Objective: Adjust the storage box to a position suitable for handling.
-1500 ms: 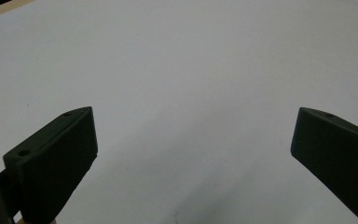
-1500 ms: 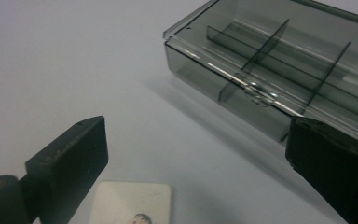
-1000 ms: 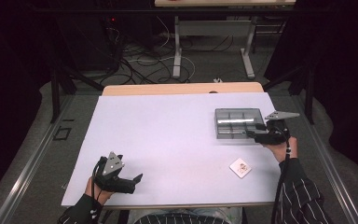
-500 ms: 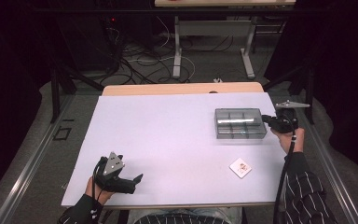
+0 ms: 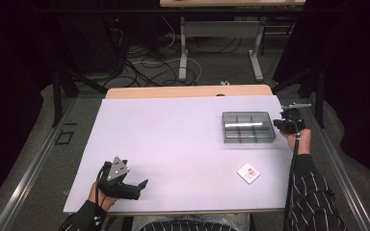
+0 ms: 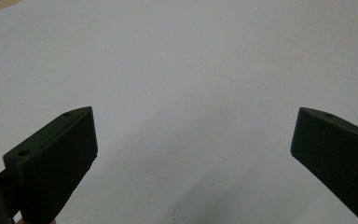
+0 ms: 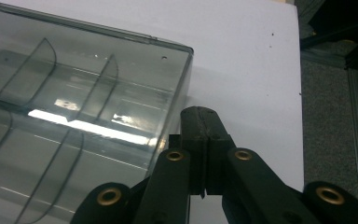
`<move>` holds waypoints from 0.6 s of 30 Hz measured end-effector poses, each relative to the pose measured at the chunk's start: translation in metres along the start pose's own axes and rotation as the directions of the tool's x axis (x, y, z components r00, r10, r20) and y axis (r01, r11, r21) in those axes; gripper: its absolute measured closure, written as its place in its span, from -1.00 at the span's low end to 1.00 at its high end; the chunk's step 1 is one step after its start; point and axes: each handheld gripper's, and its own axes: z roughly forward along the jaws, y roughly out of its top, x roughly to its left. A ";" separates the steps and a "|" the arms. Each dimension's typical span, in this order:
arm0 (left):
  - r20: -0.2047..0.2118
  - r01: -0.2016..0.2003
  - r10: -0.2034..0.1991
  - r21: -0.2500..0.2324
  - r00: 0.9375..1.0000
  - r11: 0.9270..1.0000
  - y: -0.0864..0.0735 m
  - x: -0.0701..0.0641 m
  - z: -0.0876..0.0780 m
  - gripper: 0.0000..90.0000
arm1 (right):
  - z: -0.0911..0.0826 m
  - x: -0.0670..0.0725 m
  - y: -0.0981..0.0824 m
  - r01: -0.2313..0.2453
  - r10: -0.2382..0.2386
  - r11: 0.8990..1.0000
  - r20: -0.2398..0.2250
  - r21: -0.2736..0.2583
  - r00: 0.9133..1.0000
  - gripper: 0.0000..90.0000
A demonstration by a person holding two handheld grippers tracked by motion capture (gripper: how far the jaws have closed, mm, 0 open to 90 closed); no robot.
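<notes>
High view, right gripper (image 5: 280, 124) held at the right end of the clear divided box (image 5: 248, 127), jaws pressed together on nothing, striped sleeve (image 5: 308, 192) reaching forward, left gripper (image 5: 139, 185) low at the table's (image 5: 173, 125) near-left corner, jaws wide apart, small white card (image 5: 248, 173) near the front edge, its print too small to read.

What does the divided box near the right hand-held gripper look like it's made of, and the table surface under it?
The divided box looks like clear, grey-tinted hard plastic: you see through its walls and dividers, and it shows glossy glare. The table surface looks like a matte white sheet, possibly paper or laminate, over a wooden top at the far edge.
</notes>
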 end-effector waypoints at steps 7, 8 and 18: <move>-0.005 0.000 0.000 0.000 1.000 1.000 0.000 0.000 0.000 -1.00 | 0.009 0.002 -0.002 -0.016 0.017 0.999 -0.016 0.052 1.000 1.00; -0.005 0.002 -0.002 -0.002 1.000 1.000 0.000 0.000 0.000 -1.00 | 0.011 0.002 -0.002 -0.011 0.012 0.998 -0.021 0.058 1.000 1.00; -0.004 0.001 -0.001 0.000 1.000 1.000 -0.001 0.000 0.000 -1.00 | 0.016 0.001 -0.005 -0.029 0.031 0.997 -0.026 0.069 0.999 1.00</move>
